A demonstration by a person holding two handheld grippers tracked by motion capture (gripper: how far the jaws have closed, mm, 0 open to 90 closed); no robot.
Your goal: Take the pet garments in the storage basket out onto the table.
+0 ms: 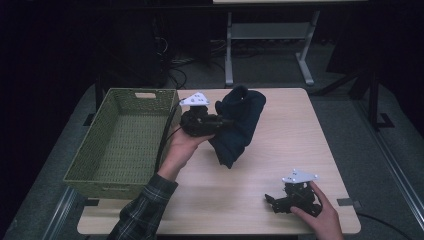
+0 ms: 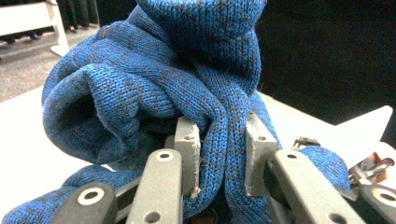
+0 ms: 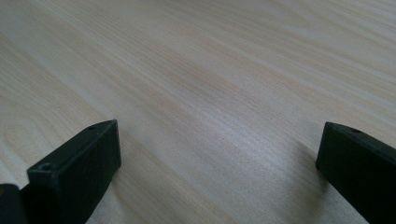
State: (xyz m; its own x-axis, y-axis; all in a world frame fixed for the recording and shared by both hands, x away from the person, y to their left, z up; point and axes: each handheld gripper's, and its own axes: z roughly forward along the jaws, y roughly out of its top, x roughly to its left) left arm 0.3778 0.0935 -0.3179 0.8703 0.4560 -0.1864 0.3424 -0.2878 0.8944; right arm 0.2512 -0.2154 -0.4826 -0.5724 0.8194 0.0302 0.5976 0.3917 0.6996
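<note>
Two grippers: my left gripper [image 1: 222, 121] pinches the blue sweater [image 1: 239, 125] beside the basket [image 1: 107, 150] (next, I judge, drop it inside), right gripper [image 1: 272, 201] wide open.

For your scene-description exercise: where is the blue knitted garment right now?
In the high view the blue knitted garment hangs mid-table, pinched by the left gripper, just right of the green basket.
</note>
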